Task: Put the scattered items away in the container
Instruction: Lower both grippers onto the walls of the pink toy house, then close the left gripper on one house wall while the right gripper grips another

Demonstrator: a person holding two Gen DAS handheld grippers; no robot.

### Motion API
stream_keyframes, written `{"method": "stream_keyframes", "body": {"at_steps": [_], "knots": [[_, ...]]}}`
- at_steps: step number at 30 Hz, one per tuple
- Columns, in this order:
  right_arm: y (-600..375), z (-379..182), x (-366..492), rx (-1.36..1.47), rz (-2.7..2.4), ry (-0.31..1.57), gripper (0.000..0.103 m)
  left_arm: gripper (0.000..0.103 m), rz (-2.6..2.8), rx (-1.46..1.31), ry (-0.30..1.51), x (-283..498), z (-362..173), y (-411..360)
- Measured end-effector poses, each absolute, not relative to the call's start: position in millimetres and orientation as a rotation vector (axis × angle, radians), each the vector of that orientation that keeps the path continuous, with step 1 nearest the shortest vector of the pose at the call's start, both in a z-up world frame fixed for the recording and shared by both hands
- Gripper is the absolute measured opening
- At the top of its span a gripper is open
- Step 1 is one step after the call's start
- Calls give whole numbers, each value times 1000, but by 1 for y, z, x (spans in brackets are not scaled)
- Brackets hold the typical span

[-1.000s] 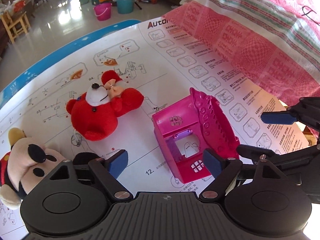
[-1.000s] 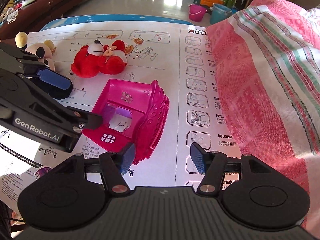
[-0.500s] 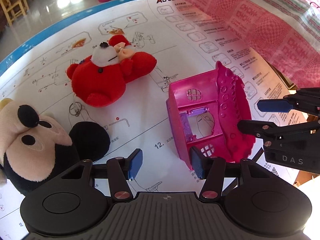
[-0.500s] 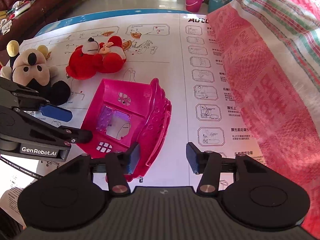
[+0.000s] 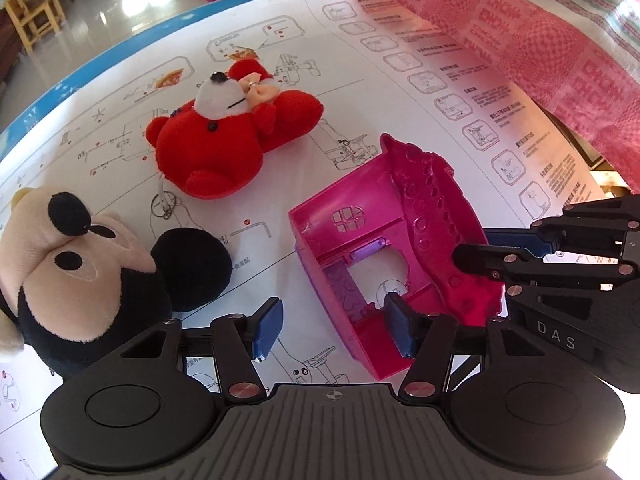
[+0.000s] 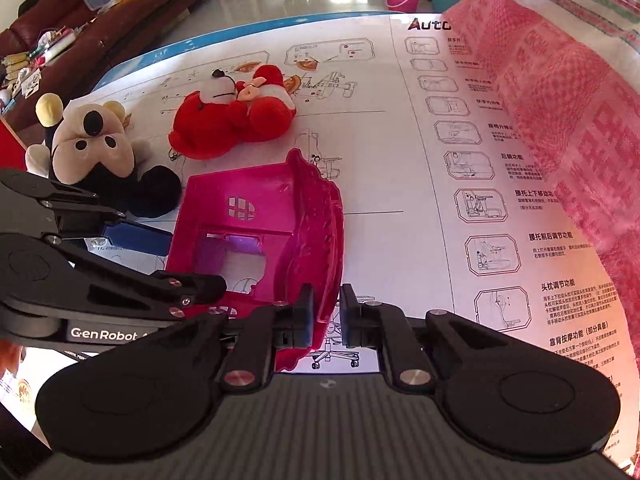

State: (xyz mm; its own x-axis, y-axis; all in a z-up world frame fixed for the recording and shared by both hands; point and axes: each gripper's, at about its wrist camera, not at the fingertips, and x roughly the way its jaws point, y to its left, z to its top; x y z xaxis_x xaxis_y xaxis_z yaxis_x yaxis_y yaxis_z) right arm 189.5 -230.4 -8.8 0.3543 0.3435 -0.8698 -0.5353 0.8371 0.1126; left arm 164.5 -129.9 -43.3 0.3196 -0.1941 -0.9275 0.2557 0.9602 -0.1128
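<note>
Both wrist views steeply down, close; shared toy house (image 5: 384,240)

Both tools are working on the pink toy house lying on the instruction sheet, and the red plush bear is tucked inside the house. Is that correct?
Not quite. The red plush bear is not inside the pink toy house; it lies apart from it on the instruction sheet, as the right wrist view shows. The left tool and right tool are both at the house.
</note>
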Motion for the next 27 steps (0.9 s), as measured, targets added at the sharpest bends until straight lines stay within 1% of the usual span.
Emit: {"method": "stream_keyframes", "body": {"at_steps": [1,2,3,6,13,16,18,20,21,22,23,24,27], "knots": [[-232,-9,191,-192,571,1071,15,49,-303,35,1214,164,-43,-126],[-234,-9,192,-178,568,1075,15,28,-319,9,1218,164,-41,-123],[-235,-9,193,-168,564,1076,15,13,-336,-11,1221,162,-40,-120],[-235,-8,192,-150,568,1080,20,12,-344,12,1211,154,-39,-118],[-226,-7,189,-119,583,1076,20,11,-362,-65,1226,142,-42,-100],[-221,-11,189,-117,582,1088,22,20,-345,-92,1228,140,-43,-93],[-220,-12,187,-115,577,1088,25,34,-328,-84,1226,139,-44,-90],[-220,-12,184,-114,572,1085,31,40,-306,-55,1220,139,-43,-90],[-221,-12,183,-107,570,1087,32,41,-297,-41,1217,139,-42,-92],[-222,-13,182,-103,567,1092,31,41,-293,-28,1214,140,-41,-94],[-221,-14,182,-110,564,1099,28,49,-286,-13,1209,140,-40,-96],[-221,-15,181,-112,565,1098,21,60,-271,9,1203,140,-39,-98],[-219,-14,180,-109,552,1089,21,78,-230,79,1176,139,-40,-104]]}}
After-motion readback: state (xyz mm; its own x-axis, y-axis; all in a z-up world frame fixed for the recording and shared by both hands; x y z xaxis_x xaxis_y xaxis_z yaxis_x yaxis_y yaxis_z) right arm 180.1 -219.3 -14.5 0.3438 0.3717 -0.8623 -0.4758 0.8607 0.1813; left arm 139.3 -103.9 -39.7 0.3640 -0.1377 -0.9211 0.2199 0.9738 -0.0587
